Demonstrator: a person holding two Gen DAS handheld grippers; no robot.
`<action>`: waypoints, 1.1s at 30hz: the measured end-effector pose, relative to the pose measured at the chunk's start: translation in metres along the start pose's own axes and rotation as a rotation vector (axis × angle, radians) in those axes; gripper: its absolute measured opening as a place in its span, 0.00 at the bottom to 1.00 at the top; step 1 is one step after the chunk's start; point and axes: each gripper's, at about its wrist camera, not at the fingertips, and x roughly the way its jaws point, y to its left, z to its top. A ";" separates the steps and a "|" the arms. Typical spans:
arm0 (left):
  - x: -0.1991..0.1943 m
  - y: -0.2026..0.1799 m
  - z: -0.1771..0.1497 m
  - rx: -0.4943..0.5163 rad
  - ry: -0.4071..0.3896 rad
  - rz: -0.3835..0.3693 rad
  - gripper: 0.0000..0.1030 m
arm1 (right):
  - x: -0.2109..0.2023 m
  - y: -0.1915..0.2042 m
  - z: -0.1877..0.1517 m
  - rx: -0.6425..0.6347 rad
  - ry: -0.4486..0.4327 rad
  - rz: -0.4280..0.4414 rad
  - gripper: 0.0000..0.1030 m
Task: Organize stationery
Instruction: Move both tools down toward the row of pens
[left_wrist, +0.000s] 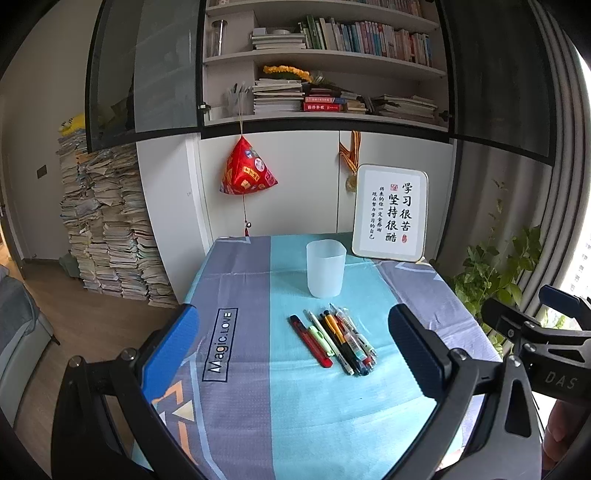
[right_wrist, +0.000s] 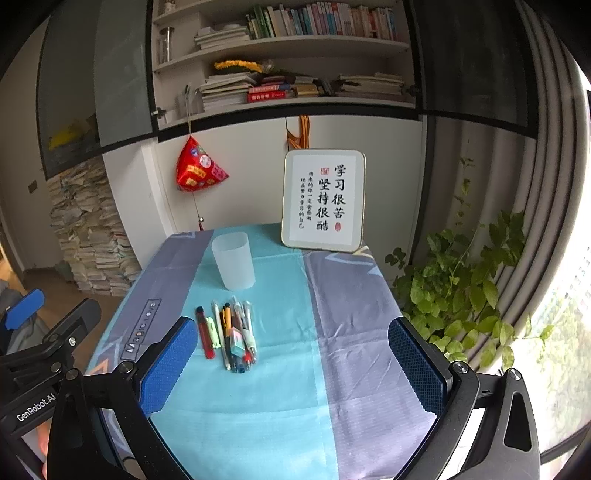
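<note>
Home study, by every sign. Behind the cloth-covered table (left_wrist: 240, 280): built-in bookshelves (left_wrist: 332, 55) crammed with books. Left of the table: tall stacks of worn workbooks (left_wrist: 107, 229) on wood flooring. On its far right corner: framed calligraphy (left_wrist: 389, 212). To its right: a leafy houseplant (right_wrist: 465, 288) near curtains.

Both wrist views face the table (left_wrist: 332, 398), sharing its pens (right_wrist: 231, 338).

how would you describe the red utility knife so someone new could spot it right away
On the blue tablecloth, in front of the frosted cup, lies a row of pens. The red utility knife is the leftmost piece: flat, red and black, with no pen tip.
</note>
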 end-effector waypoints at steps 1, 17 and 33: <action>0.002 0.000 -0.001 0.001 0.004 0.000 0.99 | 0.002 0.001 0.000 0.000 0.005 -0.001 1.00; 0.042 0.005 -0.011 -0.008 0.085 0.007 0.99 | 0.046 0.006 -0.004 -0.020 0.092 -0.014 1.00; 0.065 0.007 -0.015 -0.001 0.111 0.017 0.99 | 0.075 0.007 -0.004 -0.013 0.143 -0.014 1.00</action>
